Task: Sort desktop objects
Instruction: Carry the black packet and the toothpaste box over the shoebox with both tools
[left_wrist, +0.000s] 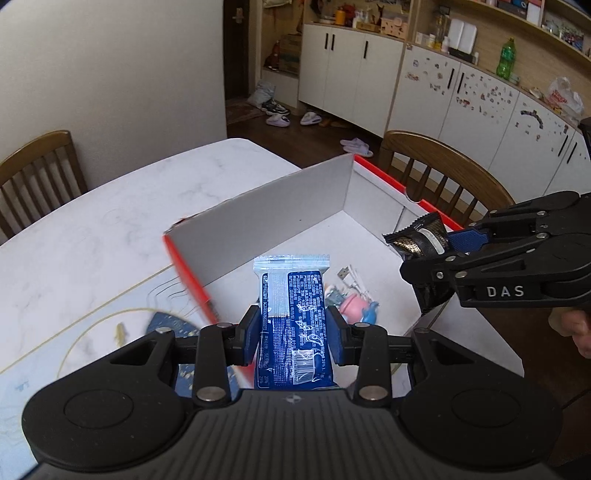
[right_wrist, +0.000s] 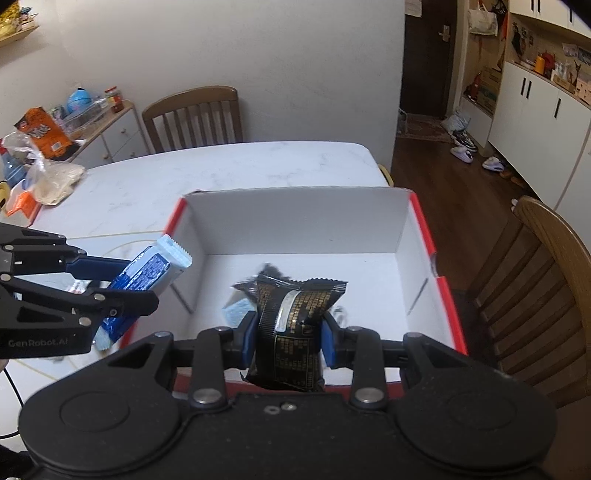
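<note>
The left gripper (left_wrist: 291, 334) pinched a blue snack packet (left_wrist: 293, 325) between its blue pads, held above the near left edge of the open red-rimmed box (right_wrist: 295, 225). The right gripper (right_wrist: 288, 338) clamped a black snack packet (right_wrist: 295, 317) over the box's near side. Small items, a pink toy (left_wrist: 352, 304) among them, lay on the box floor. The box stood on the white marble table (right_wrist: 221, 166).

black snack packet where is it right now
The black snack packet is clamped in the right hand-held gripper, held above the open red-edged box, with the left hand-held gripper's blue packet to its left.
</note>
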